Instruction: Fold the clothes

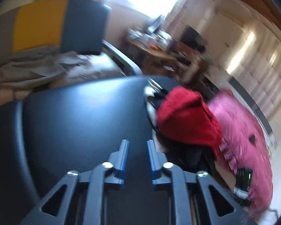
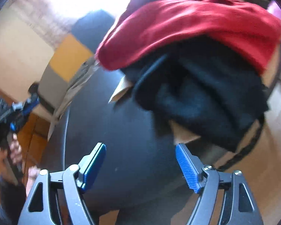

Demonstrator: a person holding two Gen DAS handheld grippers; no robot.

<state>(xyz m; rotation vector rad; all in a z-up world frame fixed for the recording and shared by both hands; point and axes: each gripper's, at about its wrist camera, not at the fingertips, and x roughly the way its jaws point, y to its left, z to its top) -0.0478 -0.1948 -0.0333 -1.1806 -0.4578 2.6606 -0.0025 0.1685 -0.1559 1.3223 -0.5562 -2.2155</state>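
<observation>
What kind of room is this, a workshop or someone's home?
Most likely a lived-in home room. A pile of clothes topped by a red garment sits on a dark round table, a pink bedspread lies beside it, and a cluttered wooden desk stands behind.

Left wrist view: looks down along its fingers, close over dark table (image 1: pixel 80 112), clothes pile (image 1: pixel 185 116) to right. Right wrist view: same table (image 2: pixel 121 131), pile (image 2: pixel 187 37) nearer, filling upper frame.

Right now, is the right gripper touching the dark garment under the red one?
Apart. The right wrist view shows the right gripper open, bare table between its fingers, the dark garment farther ahead.
</observation>
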